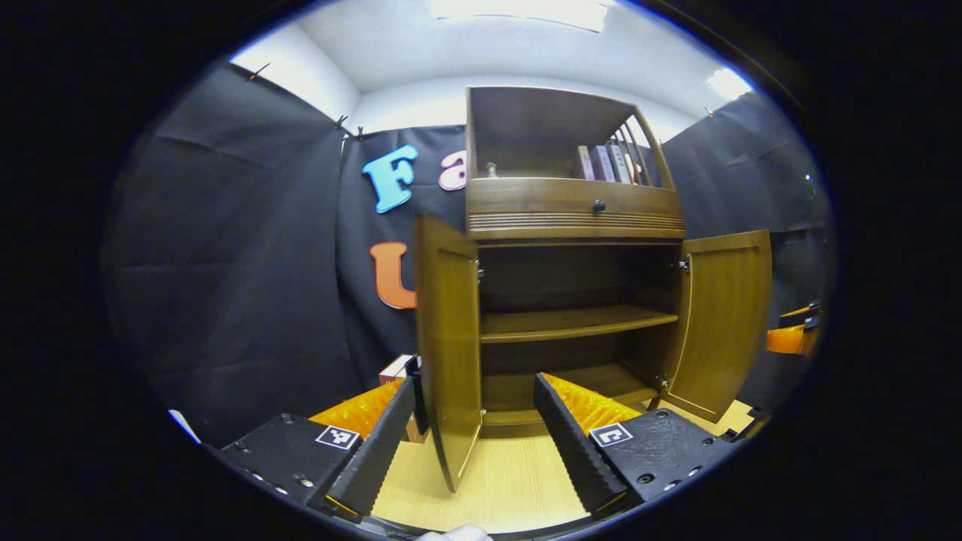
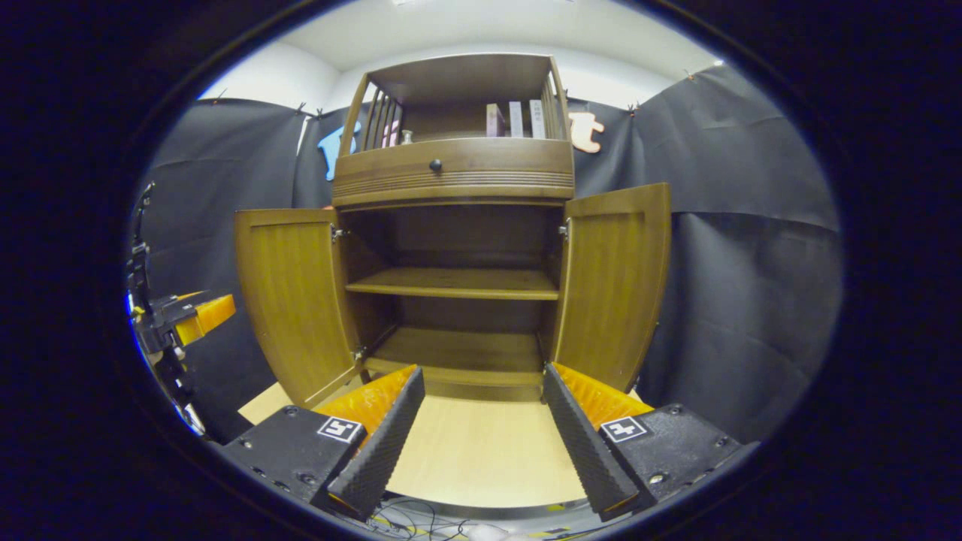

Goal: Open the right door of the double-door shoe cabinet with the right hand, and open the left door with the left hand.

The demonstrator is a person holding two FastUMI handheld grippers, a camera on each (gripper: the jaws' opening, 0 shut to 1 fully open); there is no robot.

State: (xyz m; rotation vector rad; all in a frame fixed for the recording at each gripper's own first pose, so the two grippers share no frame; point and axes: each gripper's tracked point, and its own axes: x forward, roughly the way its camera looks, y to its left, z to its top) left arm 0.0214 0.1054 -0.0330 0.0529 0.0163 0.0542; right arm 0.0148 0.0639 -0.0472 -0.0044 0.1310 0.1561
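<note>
Shoe cabinet (image 2: 458, 248) at frame centre: left door (image 2: 293, 300) and right door (image 2: 616, 282) both swung open. Left gripper (image 1: 473, 436) and right gripper (image 2: 481, 432): fingers spread wide, holding nothing.

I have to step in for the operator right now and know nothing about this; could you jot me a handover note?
Left gripper: open, holding nothing; the left door stands between its fingers, untouched.
Right gripper: open, empty, in front of the cabinet.
Left door and right door are both swung wide; the shelf looks bare.
Done: both doors open.
Left: nothing that I can see; just back the grippers away.
</note>
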